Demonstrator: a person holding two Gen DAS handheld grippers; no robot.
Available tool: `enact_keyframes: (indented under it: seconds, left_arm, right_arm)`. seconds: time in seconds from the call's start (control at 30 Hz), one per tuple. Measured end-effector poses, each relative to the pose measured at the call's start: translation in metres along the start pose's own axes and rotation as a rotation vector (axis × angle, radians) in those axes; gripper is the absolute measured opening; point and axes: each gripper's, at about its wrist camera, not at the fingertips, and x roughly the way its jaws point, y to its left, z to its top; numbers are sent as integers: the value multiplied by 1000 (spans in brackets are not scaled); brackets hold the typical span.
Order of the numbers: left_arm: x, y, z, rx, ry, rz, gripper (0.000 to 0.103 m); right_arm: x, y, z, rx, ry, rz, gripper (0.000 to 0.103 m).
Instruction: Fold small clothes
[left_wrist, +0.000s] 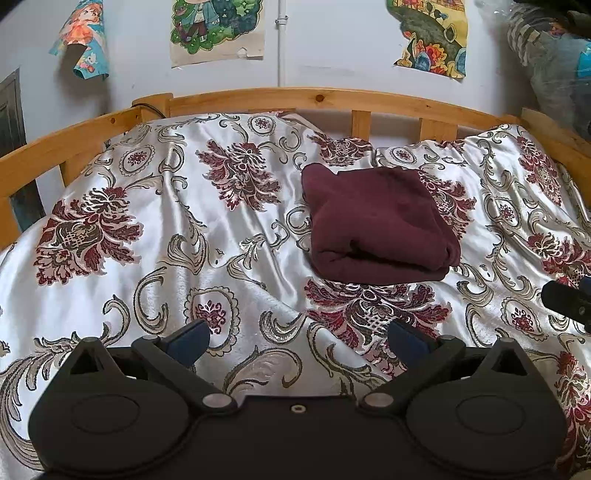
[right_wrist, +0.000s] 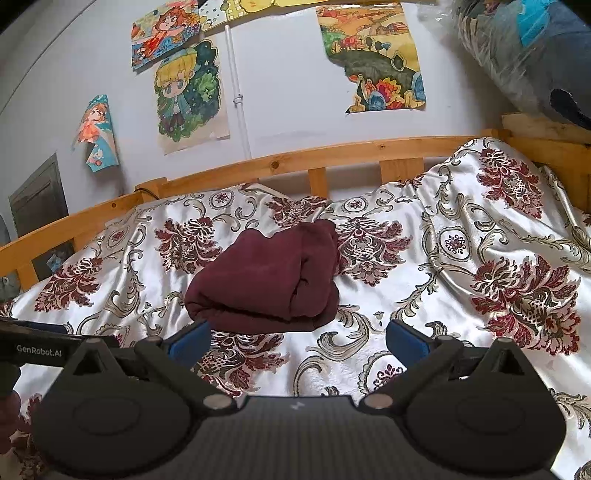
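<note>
A dark maroon garment (left_wrist: 376, 221) lies folded into a thick bundle on the bed, right of centre in the left wrist view and at the middle (right_wrist: 266, 277) of the right wrist view. My left gripper (left_wrist: 299, 339) stands open, pulled back from the bundle with only bedspread between its blue pads. My right gripper (right_wrist: 297, 339) is open too, just short of the bundle's near edge, holding nothing. The right gripper's tip (left_wrist: 569, 302) shows at the right edge of the left wrist view. The left gripper's body (right_wrist: 40, 347) shows at the left of the right wrist view.
A satin bedspread (left_wrist: 184, 229) with maroon floral patterns covers the bed. A wooden bed rail (left_wrist: 317, 99) runs along the far side against a white wall with drawings (right_wrist: 188, 92). Plastic-wrapped bundles (right_wrist: 524, 51) sit at the upper right.
</note>
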Motion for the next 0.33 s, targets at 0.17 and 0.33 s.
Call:
enact_keyframes:
  seconds: [0.17,0.33]
  left_arm:
    - [0,0,0,-1,1,-2,102]
    - [0,0,0,1,3,-4,102]
  right_arm:
    - [1,0,0,3,4,1,103]
    - [1,-1,0,7,9,0,103]
